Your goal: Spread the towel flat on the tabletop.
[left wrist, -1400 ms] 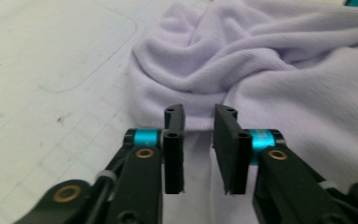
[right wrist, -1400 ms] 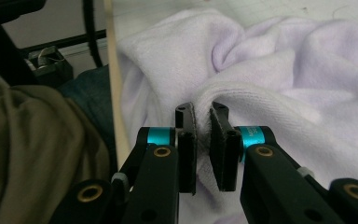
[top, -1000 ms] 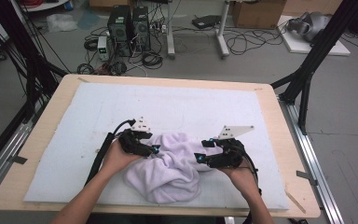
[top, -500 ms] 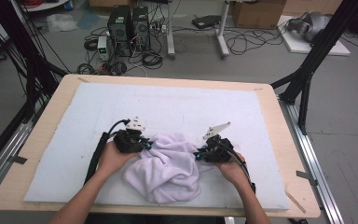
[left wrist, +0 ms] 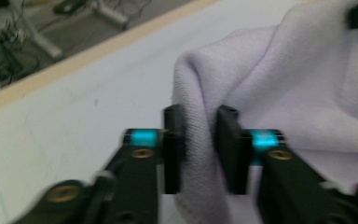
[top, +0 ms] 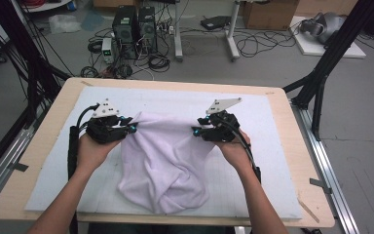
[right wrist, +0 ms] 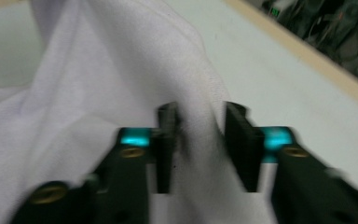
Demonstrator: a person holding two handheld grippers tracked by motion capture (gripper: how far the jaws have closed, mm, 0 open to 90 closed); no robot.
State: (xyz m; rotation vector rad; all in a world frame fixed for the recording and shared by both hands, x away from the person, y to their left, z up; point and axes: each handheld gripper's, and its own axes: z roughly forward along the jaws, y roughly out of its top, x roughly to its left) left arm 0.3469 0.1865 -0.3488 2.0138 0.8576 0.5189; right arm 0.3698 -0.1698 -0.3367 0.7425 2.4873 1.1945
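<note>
Cloth, one soft pale purple piece (top: 165,161), lay bunched in the middle of the white padded table (top: 282,161). Two grippers, left gripper (top: 131,127) and right gripper (top: 195,130), each pinched a top corner, jaws just loosening. Bare table lay all around

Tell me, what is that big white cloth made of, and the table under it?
The cloth looks like soft knitted cotton, maybe sweatshirt fabric: fine ribs show up close, it's matte, and it drapes in folds. The table seems light wood or plywood at its bare rim, smooth and pale tan. The white mat on it looks like matte foam or felt; hard to tell.
</note>
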